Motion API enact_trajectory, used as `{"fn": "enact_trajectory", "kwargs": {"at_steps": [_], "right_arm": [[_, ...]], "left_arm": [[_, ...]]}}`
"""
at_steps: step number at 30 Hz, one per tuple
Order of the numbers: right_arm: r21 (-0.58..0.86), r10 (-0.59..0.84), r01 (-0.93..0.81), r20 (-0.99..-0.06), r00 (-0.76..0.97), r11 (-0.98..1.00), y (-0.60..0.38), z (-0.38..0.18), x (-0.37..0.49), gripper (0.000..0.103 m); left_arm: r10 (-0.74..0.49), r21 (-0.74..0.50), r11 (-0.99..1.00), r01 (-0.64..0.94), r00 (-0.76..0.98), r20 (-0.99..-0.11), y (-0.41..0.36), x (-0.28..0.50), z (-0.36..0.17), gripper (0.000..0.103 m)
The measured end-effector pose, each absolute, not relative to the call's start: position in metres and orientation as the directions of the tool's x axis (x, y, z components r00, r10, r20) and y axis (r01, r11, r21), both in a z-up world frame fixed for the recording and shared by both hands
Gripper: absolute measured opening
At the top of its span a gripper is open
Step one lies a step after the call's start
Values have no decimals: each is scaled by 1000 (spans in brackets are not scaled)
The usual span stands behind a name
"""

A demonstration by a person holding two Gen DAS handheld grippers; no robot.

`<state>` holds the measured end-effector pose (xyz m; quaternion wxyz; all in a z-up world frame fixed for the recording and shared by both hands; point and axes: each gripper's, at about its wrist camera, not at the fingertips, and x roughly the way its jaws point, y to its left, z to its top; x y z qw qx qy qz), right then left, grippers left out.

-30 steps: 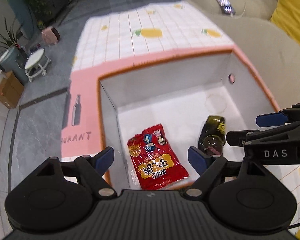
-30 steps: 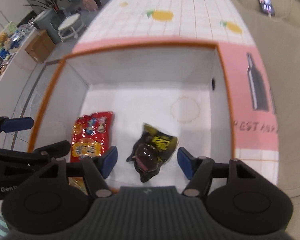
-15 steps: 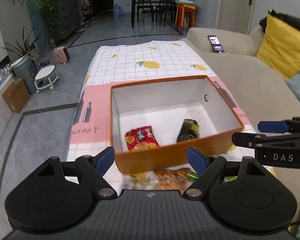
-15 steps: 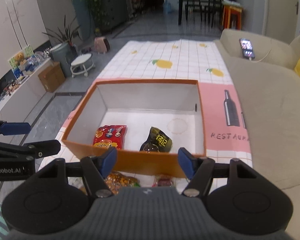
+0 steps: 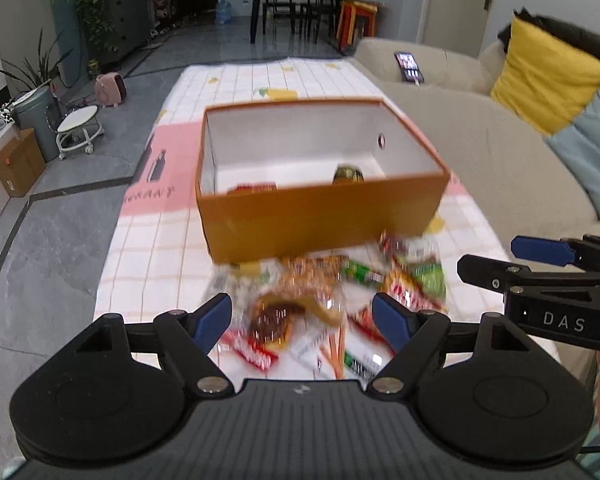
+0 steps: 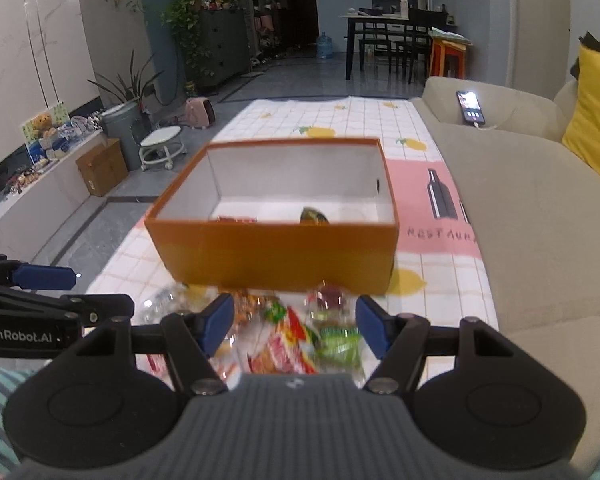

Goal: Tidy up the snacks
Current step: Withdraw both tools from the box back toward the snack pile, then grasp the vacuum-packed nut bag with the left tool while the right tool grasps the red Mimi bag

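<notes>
Fingers (image 5: pixel 216 316) spread, snack pile (image 5: pixel 332 300) below, orange box (image 5: pixel 320 216) ahead

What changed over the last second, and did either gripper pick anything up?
Both grippers pulled back from over the orange box to above the loose snack pile. The left gripper and right gripper stayed open and empty. The red packet and dark packet stayed in the box.

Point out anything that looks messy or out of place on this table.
A jumbled pile of snack packets lies loose on the tablecloth in front of the orange box. Only a red packet and a dark packet sit inside it. Nothing looks spilled or damaged.
</notes>
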<state>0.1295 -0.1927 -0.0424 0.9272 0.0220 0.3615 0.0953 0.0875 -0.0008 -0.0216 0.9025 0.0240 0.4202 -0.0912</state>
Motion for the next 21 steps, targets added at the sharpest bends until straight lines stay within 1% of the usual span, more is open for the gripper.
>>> {"fn": "enact_trajectory", "kwargs": {"at_steps": [6,11,21], "right_arm": [[119,201,-167,-706,679,979,-188,-65,121,65],[113,189,-157,-734,653,981,-186,-78,129,65],[118,183,-145,-774,606,982,-185,-96,160,64]], "left_arm": [[-153,-38,979,203,589,-793,-5,80,-45,93],[-168,-62,978,198,583,-795,-3,84,-54,92],[-188,-45,965,257,566,-803,-11,121,-64,92]]}}
